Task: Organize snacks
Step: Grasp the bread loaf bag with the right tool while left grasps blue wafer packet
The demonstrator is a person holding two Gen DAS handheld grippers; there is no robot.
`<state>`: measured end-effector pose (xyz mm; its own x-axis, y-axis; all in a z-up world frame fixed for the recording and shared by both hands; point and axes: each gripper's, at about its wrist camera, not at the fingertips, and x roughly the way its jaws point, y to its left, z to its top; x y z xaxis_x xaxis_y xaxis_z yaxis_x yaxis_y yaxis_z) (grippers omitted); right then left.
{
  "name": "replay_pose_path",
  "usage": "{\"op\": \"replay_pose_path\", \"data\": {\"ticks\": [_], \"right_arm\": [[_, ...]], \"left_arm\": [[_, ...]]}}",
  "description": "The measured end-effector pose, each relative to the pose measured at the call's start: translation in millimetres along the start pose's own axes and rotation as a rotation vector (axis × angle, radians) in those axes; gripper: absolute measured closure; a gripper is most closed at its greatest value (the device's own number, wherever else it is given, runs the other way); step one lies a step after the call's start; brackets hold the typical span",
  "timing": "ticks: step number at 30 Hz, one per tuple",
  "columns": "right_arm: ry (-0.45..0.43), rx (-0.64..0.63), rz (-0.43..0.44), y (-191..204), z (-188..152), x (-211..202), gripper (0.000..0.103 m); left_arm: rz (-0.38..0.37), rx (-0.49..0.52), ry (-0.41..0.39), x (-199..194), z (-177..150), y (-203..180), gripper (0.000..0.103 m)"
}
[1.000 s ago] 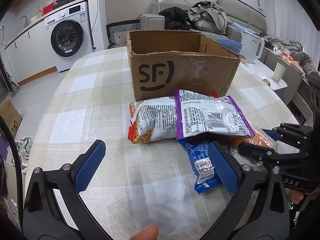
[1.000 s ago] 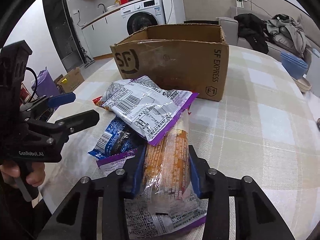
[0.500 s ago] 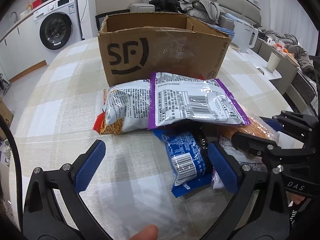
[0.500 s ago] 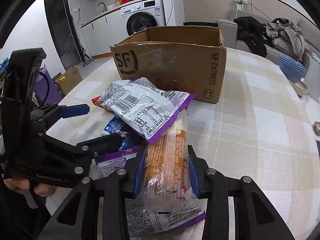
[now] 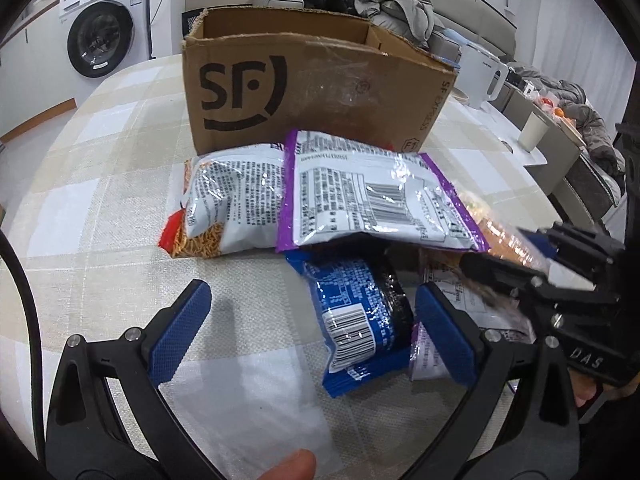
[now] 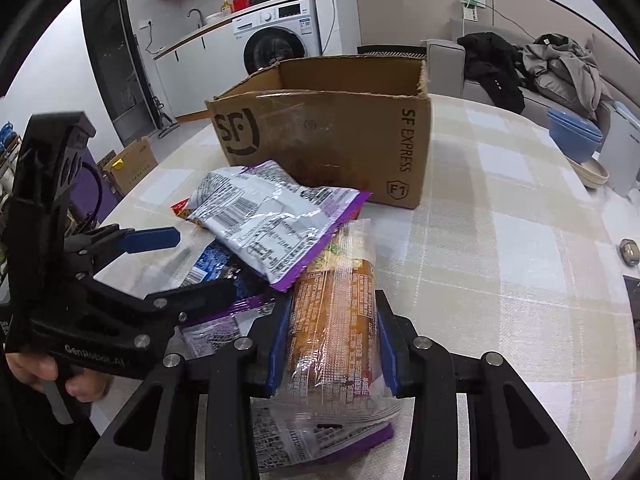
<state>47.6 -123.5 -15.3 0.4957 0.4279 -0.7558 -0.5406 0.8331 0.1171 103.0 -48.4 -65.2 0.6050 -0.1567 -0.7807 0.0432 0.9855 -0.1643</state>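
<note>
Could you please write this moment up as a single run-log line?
right gripper: shut on orange snack pack | left gripper: open, over blue packet | cardboard box: no snacks visible inside

Beyond my work I see a white washing machine (image 5: 102, 36) against the far wall, with a counter and sink tap (image 6: 196, 14) beside it. A grey sofa (image 6: 532, 92) carries heaped clothes (image 6: 560, 68). A white kettle (image 5: 482, 78) and a paper cup (image 5: 532, 134) stand off to my right, blue bowls (image 6: 574, 134) are stacked near the table edge, and a small cardboard carton (image 6: 132, 164) sits on the floor
</note>
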Motion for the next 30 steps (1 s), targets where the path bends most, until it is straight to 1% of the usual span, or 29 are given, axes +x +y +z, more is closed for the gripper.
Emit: {"op": "replay_pose_path", "data": {"ticks": [4,9,13,17,23,26,30], "right_arm": [[-0.002,0.025,-0.014,-9.1,0.8,-1.7,0.065],[-0.001,0.044,-0.02,-17.4,0.3,-2.1,0.065],[-0.003,0.048,-0.025,-19.3,0.6,-3.0,0.065],[-0.005,0.053,-0.022,-21.2,0.3,-5.2,0.065],[-0.01,0.056,-0.022,-21.6,1.0,-7.1,0.065],[-0.011,0.059,-0.022,-22.1,0.6,-7.7,0.065],[-0.01,0.06,-0.022,-22.1,0.8,-8.2,0.065]], "left_arm": [[-0.012,-0.008,0.011,6.4,-0.6,-2.1,0.001],[-0.008,-0.02,0.007,9.5,0.0,0.7,0.0],[0.022,-0.022,0.003,3.3,-3.7,12.1,0.0],[0.013,-0.047,0.01,2.9,-1.3,19.0,0.0],[0.04,-0.068,-0.028,-1.4,2.5,24.4,0.0],[0.019,-0.083,-0.022,0.5,2.3,27.8,0.0],[0.04,-0.058,-0.024,-5.0,0.9,30.0,0.0]]}}
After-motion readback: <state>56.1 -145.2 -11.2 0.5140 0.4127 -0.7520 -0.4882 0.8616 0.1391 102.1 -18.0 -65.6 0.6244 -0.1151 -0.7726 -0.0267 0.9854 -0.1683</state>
